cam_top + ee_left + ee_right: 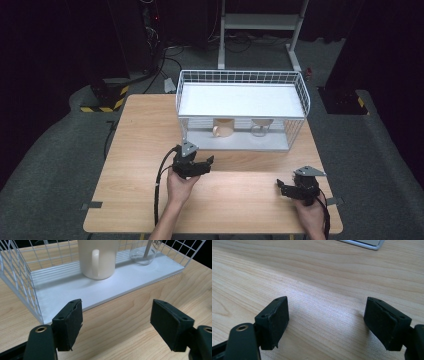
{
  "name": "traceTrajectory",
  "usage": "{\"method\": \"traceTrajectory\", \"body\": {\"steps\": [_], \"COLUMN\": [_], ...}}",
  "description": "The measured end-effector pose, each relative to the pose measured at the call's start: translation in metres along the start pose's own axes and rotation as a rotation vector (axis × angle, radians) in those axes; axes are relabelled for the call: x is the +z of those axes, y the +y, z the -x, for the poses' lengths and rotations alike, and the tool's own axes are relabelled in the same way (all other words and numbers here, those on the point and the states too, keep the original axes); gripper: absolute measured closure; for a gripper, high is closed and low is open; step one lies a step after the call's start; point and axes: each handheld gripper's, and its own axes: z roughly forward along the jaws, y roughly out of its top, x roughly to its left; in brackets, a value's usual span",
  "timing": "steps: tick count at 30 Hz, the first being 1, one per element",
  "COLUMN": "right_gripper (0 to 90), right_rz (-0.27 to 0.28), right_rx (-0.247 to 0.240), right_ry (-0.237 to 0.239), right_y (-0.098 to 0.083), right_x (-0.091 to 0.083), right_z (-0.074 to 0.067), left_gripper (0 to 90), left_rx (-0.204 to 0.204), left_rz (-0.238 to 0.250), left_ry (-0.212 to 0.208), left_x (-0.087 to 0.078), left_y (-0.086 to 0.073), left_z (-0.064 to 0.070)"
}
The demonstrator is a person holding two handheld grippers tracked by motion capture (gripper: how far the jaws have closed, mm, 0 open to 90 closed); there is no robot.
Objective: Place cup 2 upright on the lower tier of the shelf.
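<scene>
Both grippers, left [204,164] and right [286,189], gape empty over the table [140,150]; a mug [98,258] stands in the rack [295,82].

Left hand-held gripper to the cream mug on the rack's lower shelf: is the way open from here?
Probably yes. The left hand-held gripper is open and faces the cream mug across bare table. The wire rack's front side looks unbarred, and the glass stands apart.
</scene>
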Motion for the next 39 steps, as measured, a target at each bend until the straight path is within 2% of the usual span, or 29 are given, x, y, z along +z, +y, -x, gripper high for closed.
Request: {"method": "traceTrajectory", "body": {"steps": [9, 23, 39], "right_gripper": [20.3, 20.3, 20.3], "right_rz": [0.000, 0.000, 0.000], "right_rx": [0.000, 0.000, 0.000], "right_ry": [0.000, 0.000, 0.001], "right_y": [0.000, 0.000, 0.000], "right_x": [0.000, 0.000, 0.000], "right_z": [0.000, 0.000, 0.000], "left_gripper": [26.2, 26.1, 26.0], "left_rx": [0.006, -0.024, -0.027], "left_rz": [0.003, -0.001, -0.022], "left_ry": [0.005, 0.010, 0.033], "left_x": [-0.006, -0.014, -0.017], "left_y": [-0.005, -0.017, -0.030], "left_z": [-0.001, -0.005, -0.011]}}
